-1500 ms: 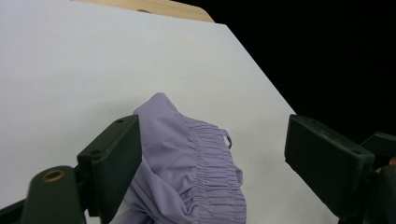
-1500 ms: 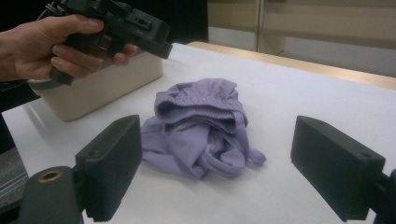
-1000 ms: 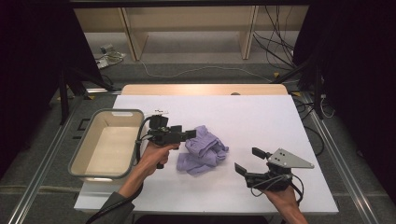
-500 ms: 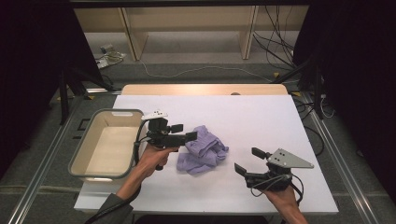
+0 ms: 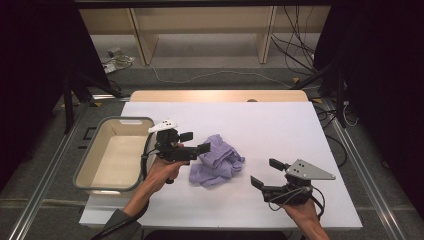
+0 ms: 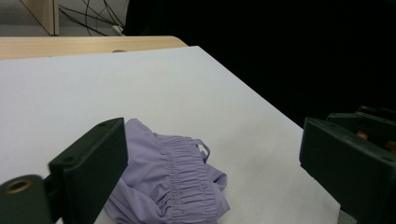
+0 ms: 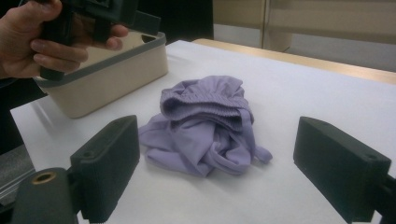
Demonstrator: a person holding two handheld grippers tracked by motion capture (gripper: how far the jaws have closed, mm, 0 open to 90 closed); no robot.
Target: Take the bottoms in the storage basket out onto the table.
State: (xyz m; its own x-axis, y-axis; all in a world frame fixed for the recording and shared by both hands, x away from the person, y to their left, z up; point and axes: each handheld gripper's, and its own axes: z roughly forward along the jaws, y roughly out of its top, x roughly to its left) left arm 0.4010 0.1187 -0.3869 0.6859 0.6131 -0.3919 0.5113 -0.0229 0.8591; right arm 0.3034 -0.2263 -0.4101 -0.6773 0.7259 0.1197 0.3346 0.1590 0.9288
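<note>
Now left gripper [image 5: 196, 142] jaws just opened wider, nothing between them; lilac cloth [image 5: 216, 161] lies crumpled mid-table, just past my jaw tips, not pinched. Compared with moment ago, my left hand edged slightly toward cloth; cloth itself unchanged. Right gripper [image 5: 265, 173] parked near table's front edge, jaws apart, empty, unmoved, pointing at cloth from other side. Beige bin [image 5: 92, 161] at left holds nothing. Reading: wider opening readies grab on cloth, likely for bin.
</note>
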